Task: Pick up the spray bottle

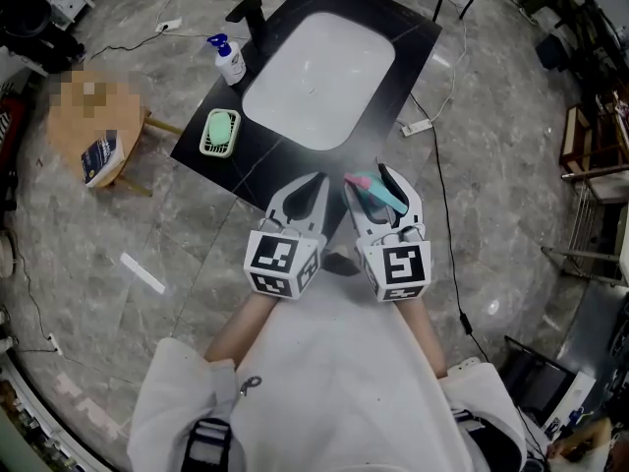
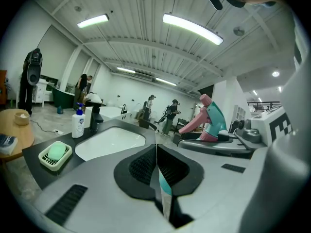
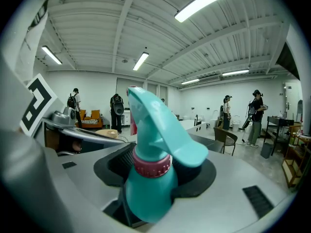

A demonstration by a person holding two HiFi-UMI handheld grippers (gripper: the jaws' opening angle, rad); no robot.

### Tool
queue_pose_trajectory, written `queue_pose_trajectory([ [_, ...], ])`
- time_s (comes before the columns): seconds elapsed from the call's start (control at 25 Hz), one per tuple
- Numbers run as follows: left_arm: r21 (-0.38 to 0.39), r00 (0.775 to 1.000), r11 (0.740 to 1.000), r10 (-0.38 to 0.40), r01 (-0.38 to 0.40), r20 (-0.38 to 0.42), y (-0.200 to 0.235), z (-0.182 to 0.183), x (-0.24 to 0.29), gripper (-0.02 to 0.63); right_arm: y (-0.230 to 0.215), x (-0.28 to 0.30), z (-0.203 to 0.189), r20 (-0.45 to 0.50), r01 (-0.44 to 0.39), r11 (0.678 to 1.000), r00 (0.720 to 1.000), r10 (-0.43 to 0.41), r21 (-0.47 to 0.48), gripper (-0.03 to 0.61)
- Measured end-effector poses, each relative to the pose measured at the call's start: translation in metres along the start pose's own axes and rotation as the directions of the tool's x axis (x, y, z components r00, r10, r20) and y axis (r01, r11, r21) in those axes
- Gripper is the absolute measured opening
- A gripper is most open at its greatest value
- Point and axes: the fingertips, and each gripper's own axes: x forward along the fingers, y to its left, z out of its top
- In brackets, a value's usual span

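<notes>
My right gripper (image 1: 379, 187) is shut on a teal spray bottle (image 1: 376, 193) with a pink collar and trigger, holding it just off the near edge of the black counter (image 1: 206, 150). In the right gripper view the spray bottle (image 3: 151, 178) stands upright between the dark pads (image 3: 197, 171), its nozzle head filling the middle. The left gripper (image 1: 313, 187) hovers close beside it on the left, shut with nothing in it. From the left gripper view the two jaws meet in a thin line at the left gripper (image 2: 156, 152), and the spray bottle (image 2: 210, 123) shows at the right.
A white sink basin (image 1: 314, 72) is set in the counter, with a black faucet (image 1: 251, 18), a soap pump bottle (image 1: 229, 60) and a green soap dish (image 1: 220, 132) along its left side. A round wooden stool (image 1: 93, 126) stands to the left. A power strip (image 1: 417, 126) and cables lie on the floor.
</notes>
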Motion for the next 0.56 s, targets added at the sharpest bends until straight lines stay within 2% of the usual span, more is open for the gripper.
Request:
queue_pose_trajectory([
  [0.56, 0.001, 1.000, 1.000, 0.016, -0.016, -0.004, 0.0089, 0.0012, -0.0010, 0.028, 0.0083, 0.0095, -0.0026, -0.023, -0.027, 1.000, 0.999, 0.026, -0.004, 0.255],
])
